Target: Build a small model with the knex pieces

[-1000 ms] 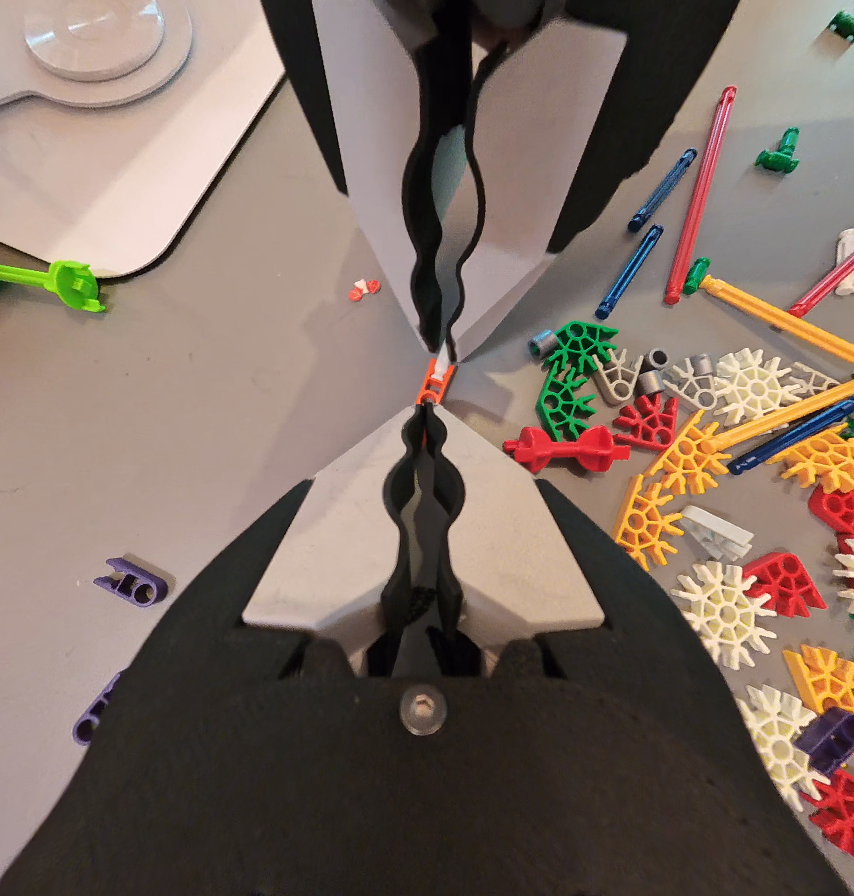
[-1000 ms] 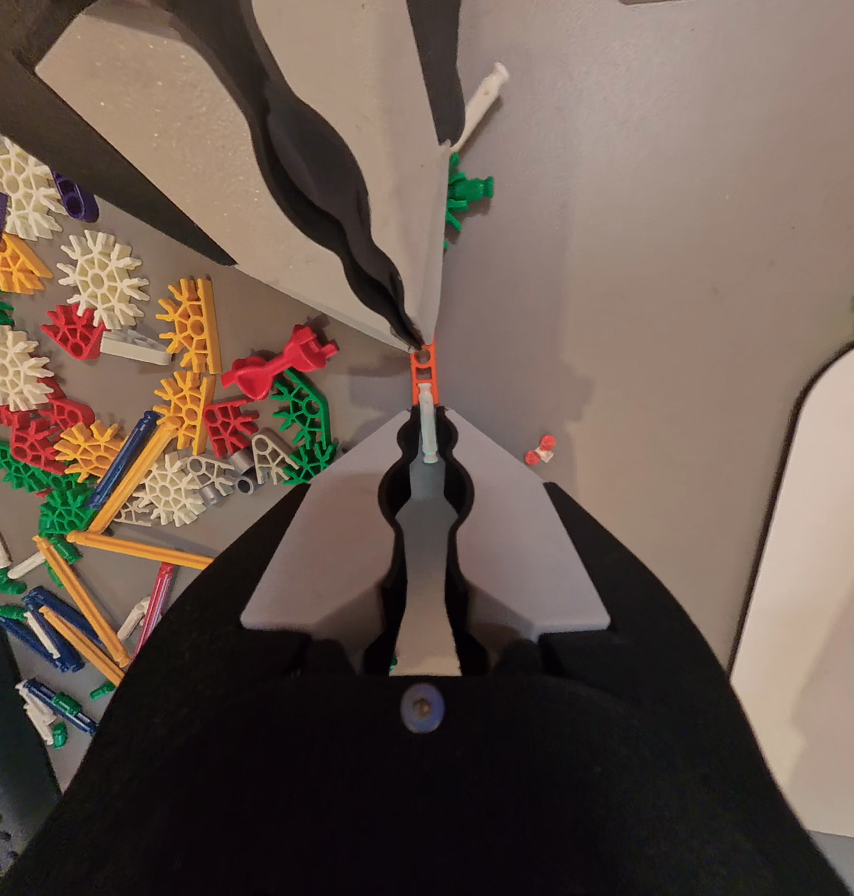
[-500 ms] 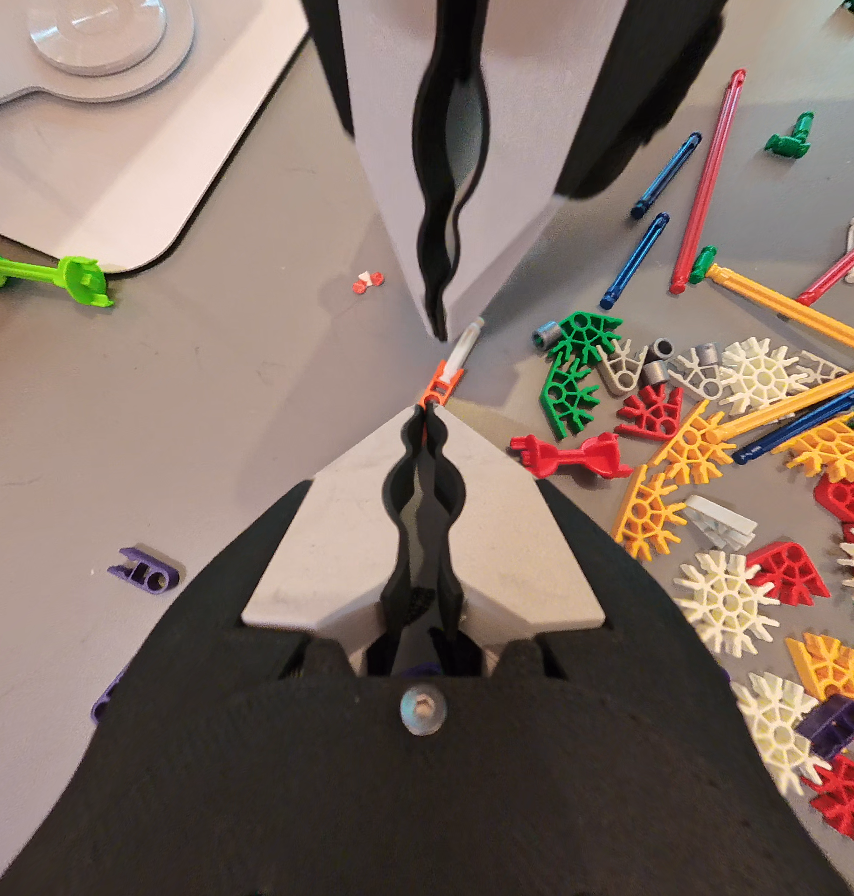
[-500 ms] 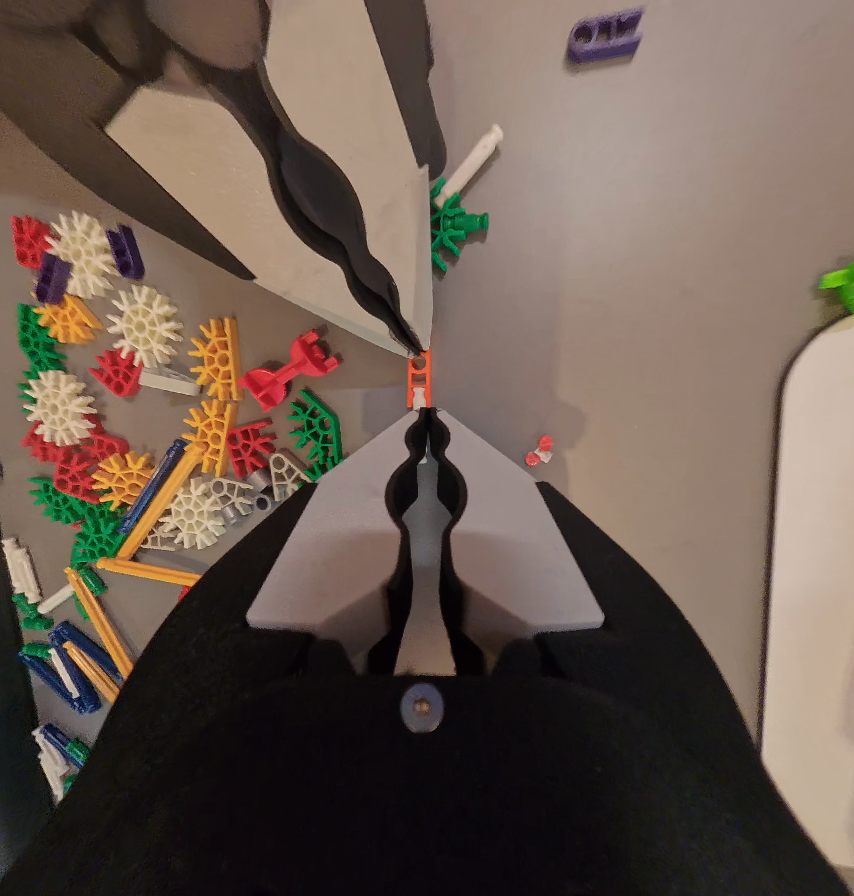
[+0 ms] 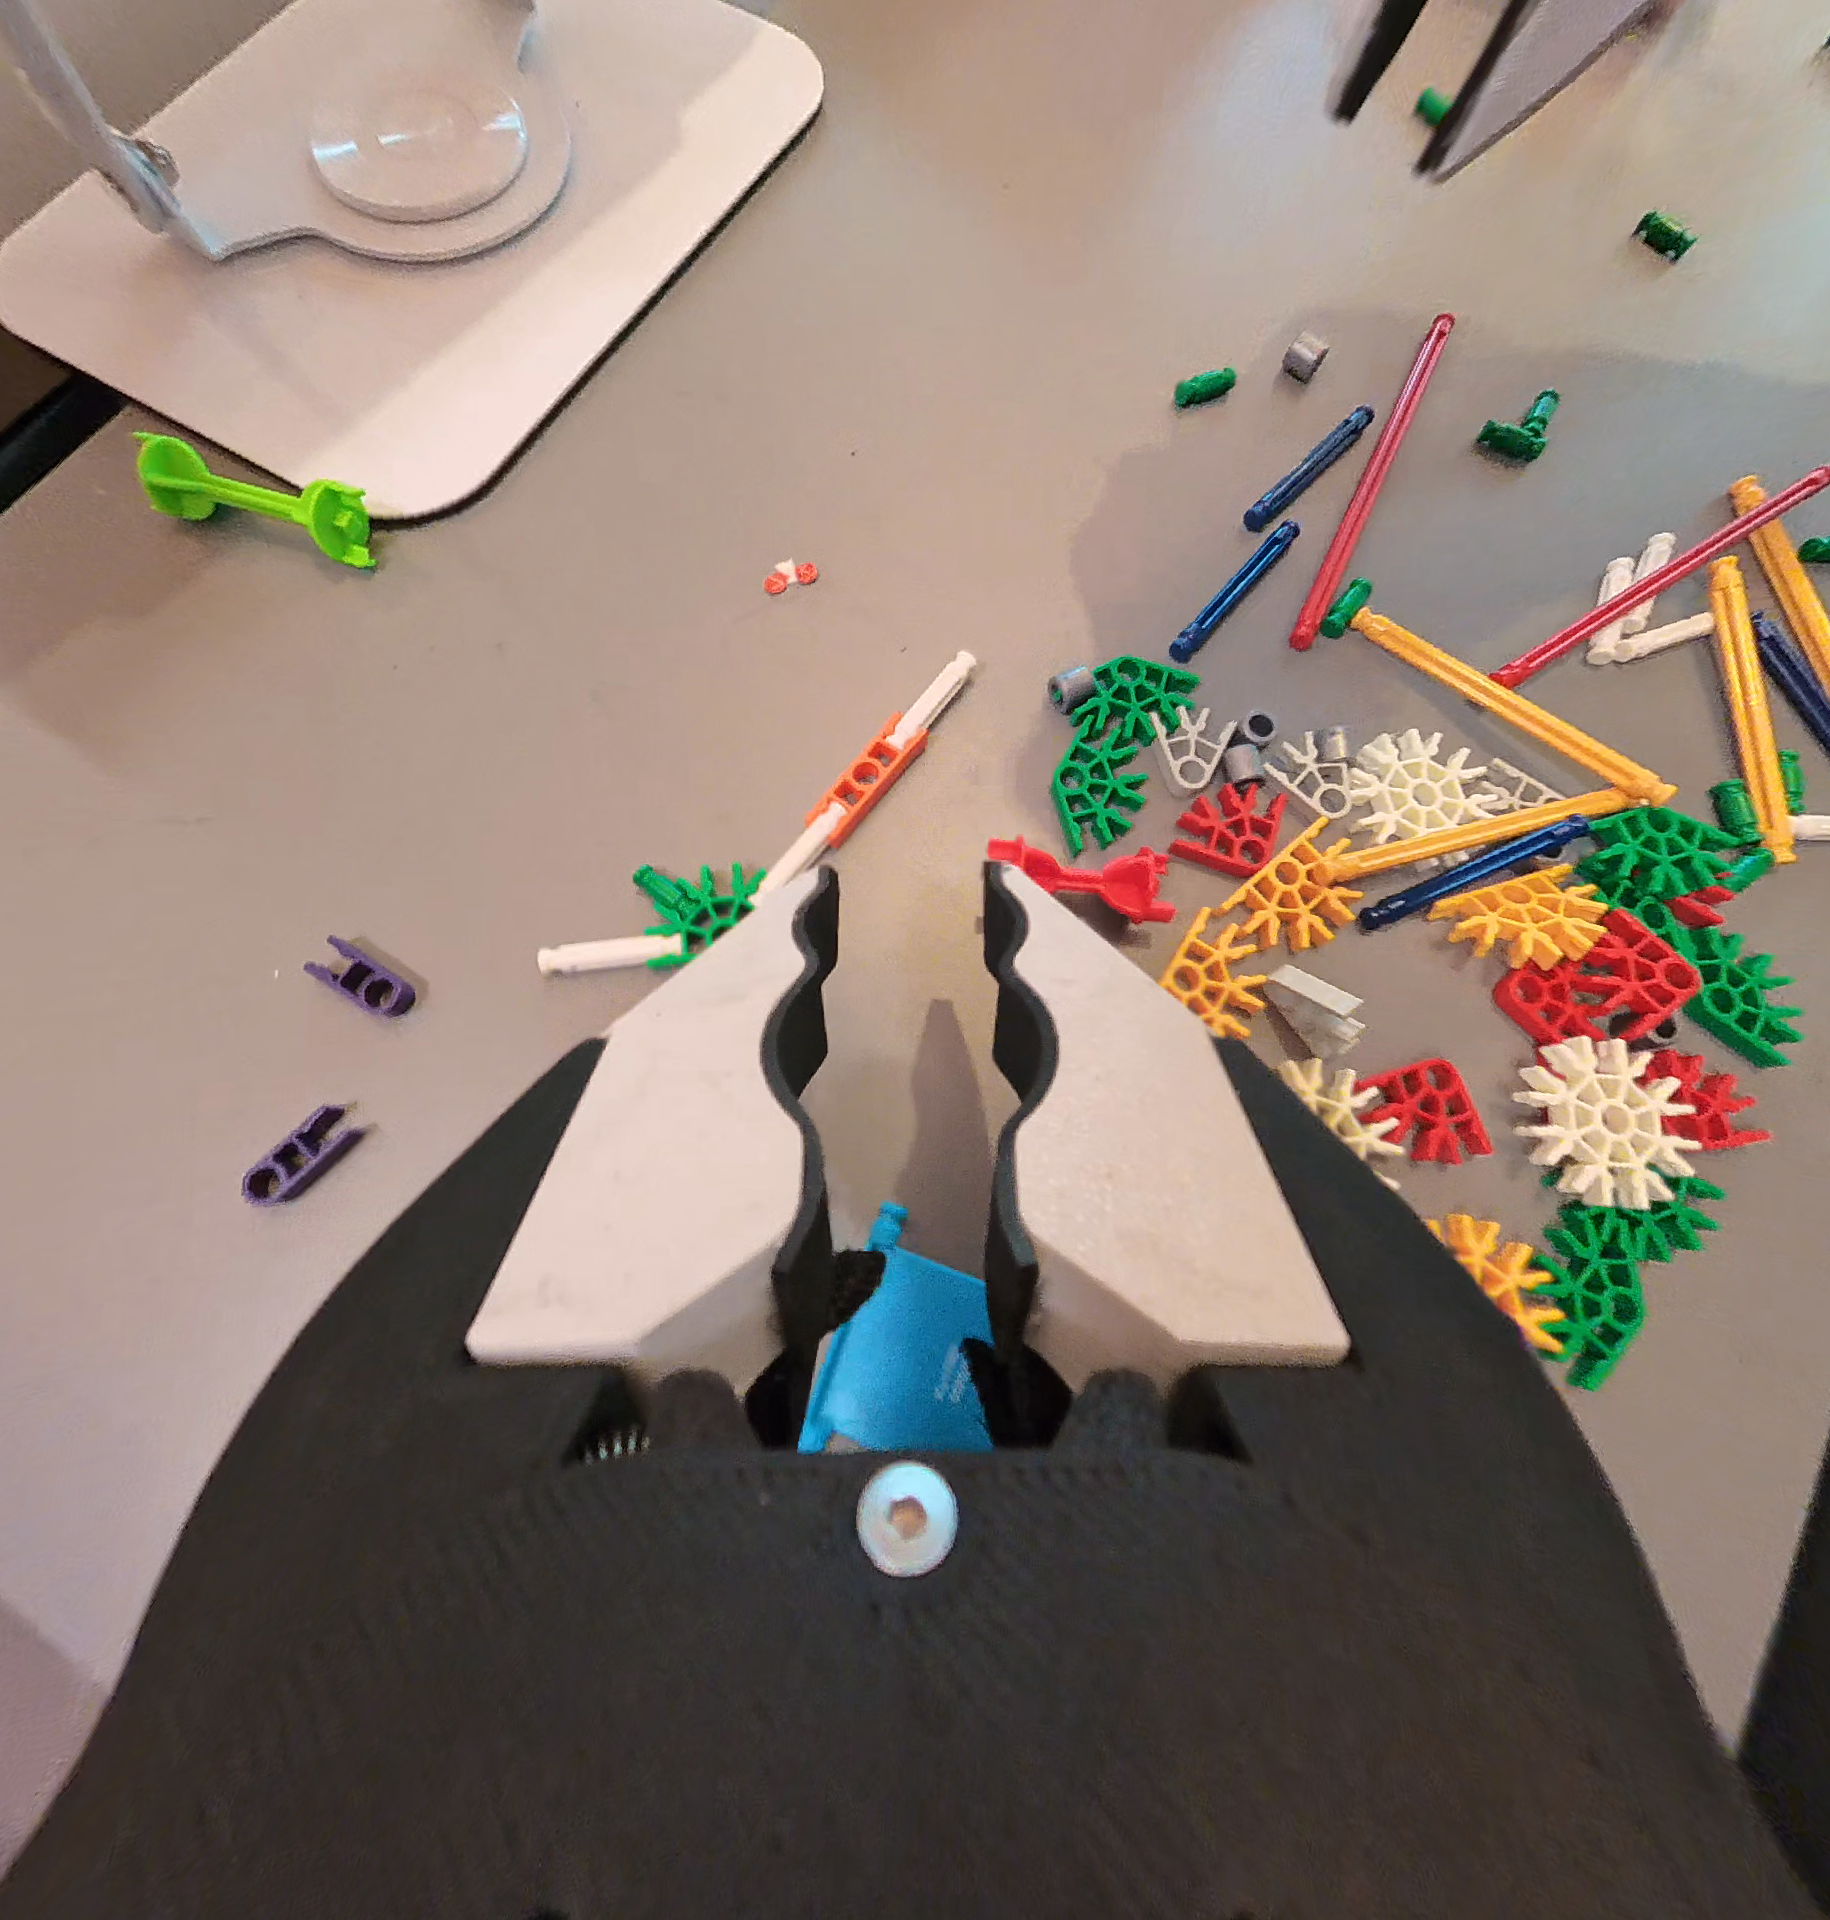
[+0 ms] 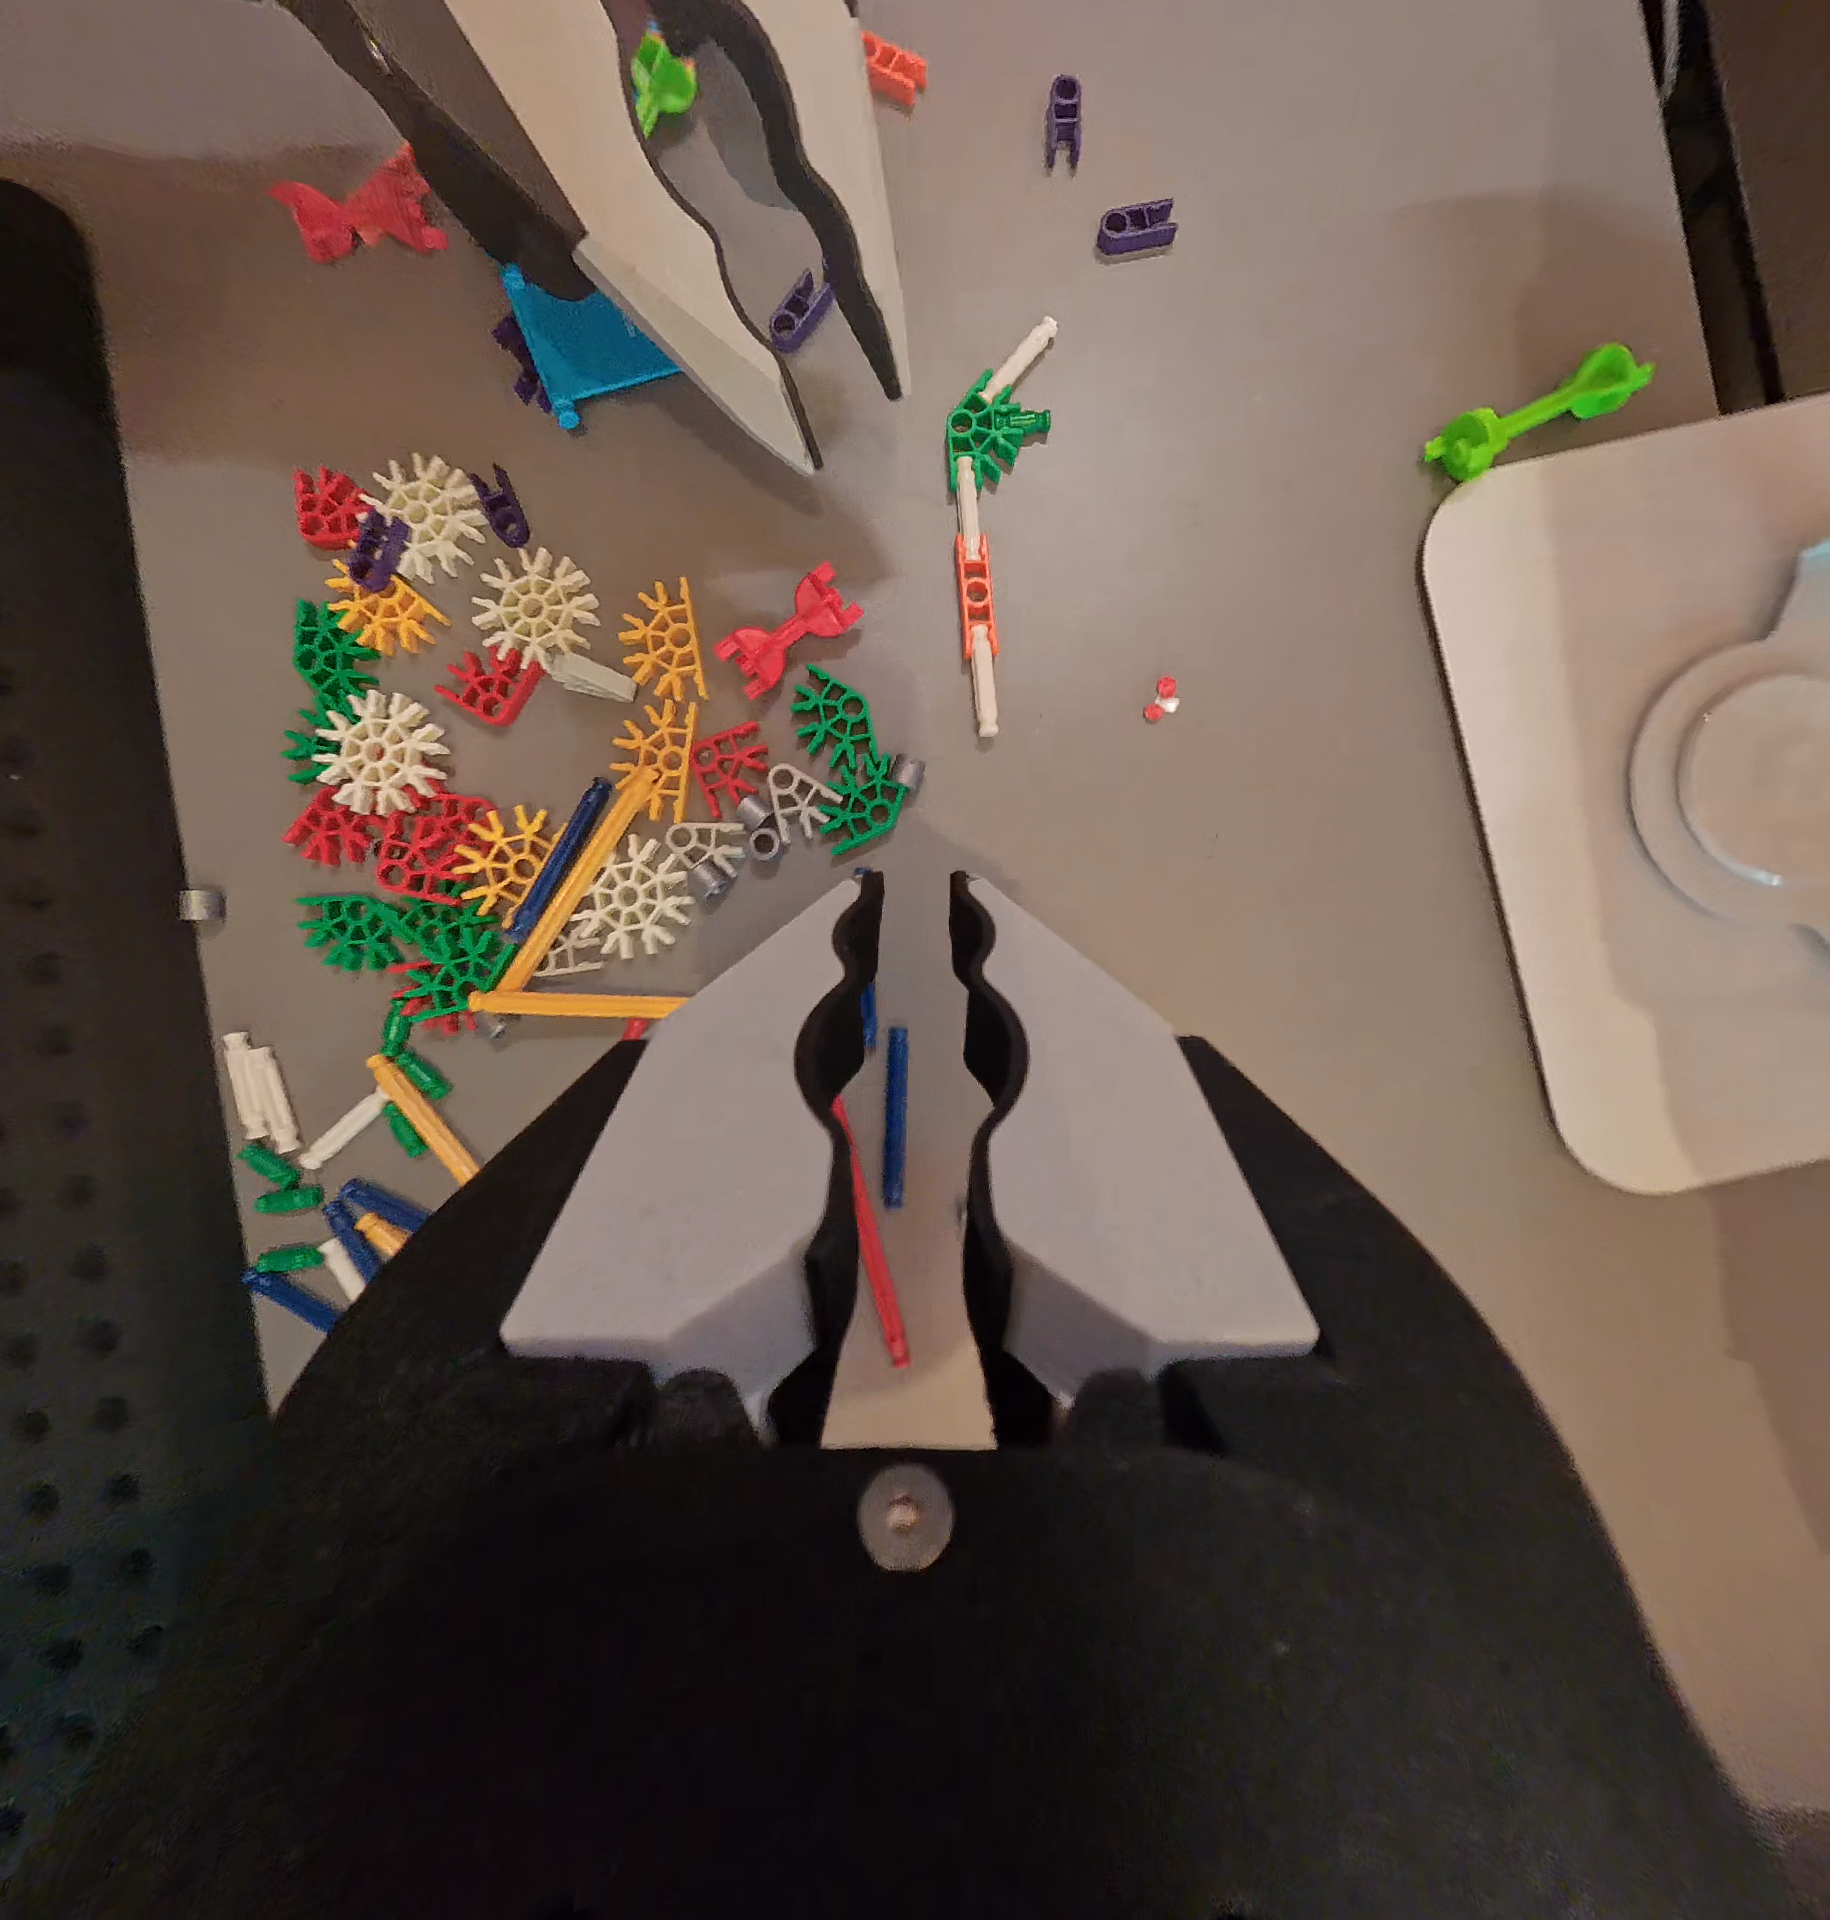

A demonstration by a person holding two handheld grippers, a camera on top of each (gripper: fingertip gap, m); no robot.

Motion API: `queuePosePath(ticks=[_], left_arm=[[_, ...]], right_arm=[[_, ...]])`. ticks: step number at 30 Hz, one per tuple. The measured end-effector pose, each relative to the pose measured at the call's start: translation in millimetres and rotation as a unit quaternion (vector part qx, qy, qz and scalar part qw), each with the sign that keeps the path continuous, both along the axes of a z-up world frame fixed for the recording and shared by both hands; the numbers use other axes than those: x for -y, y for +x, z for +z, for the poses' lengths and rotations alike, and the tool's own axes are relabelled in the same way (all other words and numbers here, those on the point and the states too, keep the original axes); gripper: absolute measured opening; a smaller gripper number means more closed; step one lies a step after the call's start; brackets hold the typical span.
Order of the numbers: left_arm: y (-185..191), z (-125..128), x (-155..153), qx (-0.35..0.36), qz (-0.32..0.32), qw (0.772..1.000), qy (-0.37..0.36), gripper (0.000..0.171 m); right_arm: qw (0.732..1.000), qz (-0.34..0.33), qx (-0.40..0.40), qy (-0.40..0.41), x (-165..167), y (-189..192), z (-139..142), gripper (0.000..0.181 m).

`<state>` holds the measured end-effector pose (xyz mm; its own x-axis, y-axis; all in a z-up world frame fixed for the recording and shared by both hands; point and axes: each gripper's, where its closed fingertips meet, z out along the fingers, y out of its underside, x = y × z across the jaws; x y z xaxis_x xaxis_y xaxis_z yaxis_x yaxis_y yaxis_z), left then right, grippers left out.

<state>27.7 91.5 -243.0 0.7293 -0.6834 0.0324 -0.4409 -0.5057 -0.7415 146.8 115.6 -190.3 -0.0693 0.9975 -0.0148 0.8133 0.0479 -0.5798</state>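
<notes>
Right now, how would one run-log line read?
left gripper: open, empty | right gripper: open, empty | orange plastic connector with white rods: on grey table

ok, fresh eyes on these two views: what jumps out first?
The bright heap of construction-toy pieces, white, red, green and yellow connectors with long rods, spread over the grey table. Beside it lies a small chain: orange connector joined by white rods to a green connector. Both the left gripper and right gripper are open and empty; a white stand base sits at the table edge.
</notes>
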Motion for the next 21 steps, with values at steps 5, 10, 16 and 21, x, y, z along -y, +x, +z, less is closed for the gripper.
queuePosePath(ticks=[5,10,16,21], left_arm=[[-5.8,3.7,15.2,-0.015,0.029,0.999,0.009,0.029],[-4.4,1.8,29.2,-0.012,0.053,0.998,0.01,0.033],[4.1,-4.1,40.3,-0.012,0.072,0.997,0.016,0.038],[5.0,-2.1,41.2,-0.02,0.118,0.99,0.069,0.033]], right_arm=[[0.999,-0.034,-0.028,-0.016,16.3,28.4,-0.5,0.018],[0.996,-0.062,-0.052,-0.039,32.8,48.1,-6.6,0.019],[0.993,-0.088,-0.066,-0.045,42.3,61.8,-15.6,0.026],[0.992,-0.102,-0.069,-0.04,47.4,68.5,-22.4,0.027]])
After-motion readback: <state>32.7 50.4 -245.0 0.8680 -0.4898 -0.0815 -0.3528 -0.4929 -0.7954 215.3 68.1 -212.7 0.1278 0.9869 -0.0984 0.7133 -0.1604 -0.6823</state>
